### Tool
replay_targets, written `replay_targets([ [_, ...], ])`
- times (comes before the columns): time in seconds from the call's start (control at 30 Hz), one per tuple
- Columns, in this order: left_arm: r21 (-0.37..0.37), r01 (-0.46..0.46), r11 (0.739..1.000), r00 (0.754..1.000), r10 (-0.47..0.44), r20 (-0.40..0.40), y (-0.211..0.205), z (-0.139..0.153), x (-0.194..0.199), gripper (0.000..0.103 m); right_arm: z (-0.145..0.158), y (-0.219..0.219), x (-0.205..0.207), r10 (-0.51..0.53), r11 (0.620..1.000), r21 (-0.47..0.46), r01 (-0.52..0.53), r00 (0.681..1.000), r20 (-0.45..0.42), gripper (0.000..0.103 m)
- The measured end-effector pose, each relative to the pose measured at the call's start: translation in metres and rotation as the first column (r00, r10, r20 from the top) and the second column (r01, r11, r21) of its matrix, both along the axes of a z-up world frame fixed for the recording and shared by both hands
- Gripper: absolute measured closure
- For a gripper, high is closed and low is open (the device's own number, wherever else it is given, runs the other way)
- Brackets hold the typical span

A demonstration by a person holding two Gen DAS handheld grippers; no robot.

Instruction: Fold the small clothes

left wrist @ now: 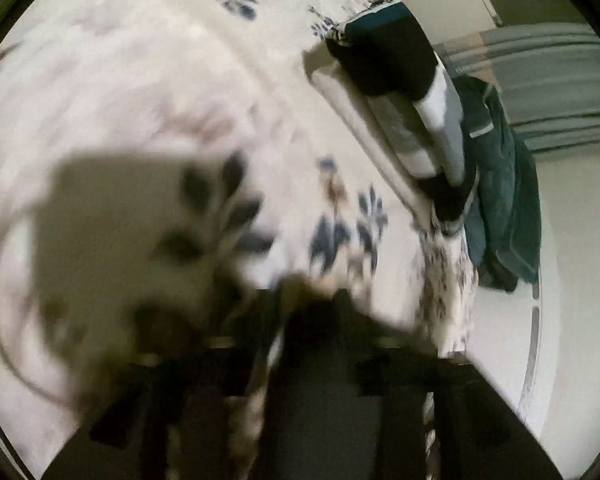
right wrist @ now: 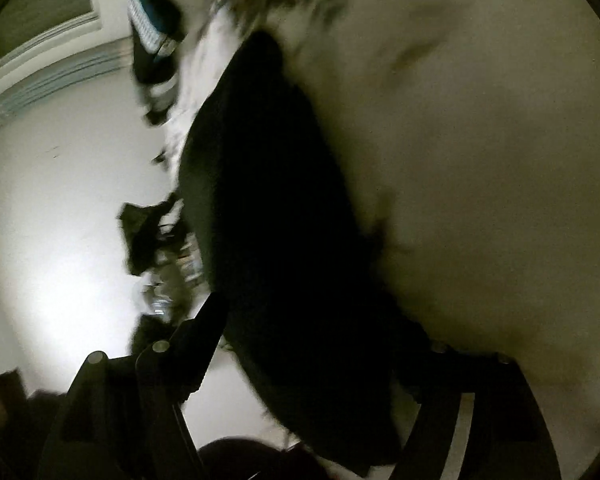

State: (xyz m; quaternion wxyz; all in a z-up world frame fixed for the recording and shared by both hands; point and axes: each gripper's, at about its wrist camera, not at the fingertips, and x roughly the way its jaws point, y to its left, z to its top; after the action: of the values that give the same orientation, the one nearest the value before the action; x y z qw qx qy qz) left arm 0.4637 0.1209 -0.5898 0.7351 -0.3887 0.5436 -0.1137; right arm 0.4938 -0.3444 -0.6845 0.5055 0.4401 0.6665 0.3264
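Ahead of my left gripper (left wrist: 300,320), on the floral bedspread (left wrist: 140,80): a stack (left wrist: 412,120) of folded clothes. Jaws blurred, cannot tell their gap. Between my right gripper's (right wrist: 312,360) parted fingers, a black garment (right wrist: 268,200); grip unclear.
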Motion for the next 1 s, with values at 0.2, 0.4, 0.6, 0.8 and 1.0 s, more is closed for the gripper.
replay_targets([
  [0.2, -0.094, 0.093, 0.991, 0.991, -0.101, -0.092, -0.033, -0.026, -0.05, 0.027, -0.01, 0.05, 0.011, 0.083, 0.994, 0.069, -0.083, 0.997, -0.003, 0.025],
  [0.4, -0.045, 0.206, 0.978, 0.976, -0.208, -0.06, -0.081, -0.027, -0.039, 0.026, -0.004, 0.062, 0.008, 0.075, 0.995, 0.069, -0.075, 0.997, 0.007, 0.026],
  [0.6, -0.04, 0.218, 0.975, 0.975, -0.22, -0.033, -0.086, -0.023, -0.034, 0.026, -0.002, 0.072, 0.004, 0.053, 0.997, 0.05, -0.053, 0.999, 0.009, 0.027],
  [0.8, -0.011, 0.182, 0.983, 0.983, -0.181, 0.034, -0.084, -0.005, -0.043, 0.078, 0.008, 0.061, -0.015, 0.005, 1.0, -0.026, -0.005, 1.0, 0.016, 0.066],
  [1.0, -0.005, 0.177, 0.984, 0.983, -0.177, 0.047, -0.085, 0.022, -0.035, 0.081, 0.045, 0.061, -0.029, -0.046, 0.998, -0.05, 0.048, 0.998, 0.04, 0.072],
])
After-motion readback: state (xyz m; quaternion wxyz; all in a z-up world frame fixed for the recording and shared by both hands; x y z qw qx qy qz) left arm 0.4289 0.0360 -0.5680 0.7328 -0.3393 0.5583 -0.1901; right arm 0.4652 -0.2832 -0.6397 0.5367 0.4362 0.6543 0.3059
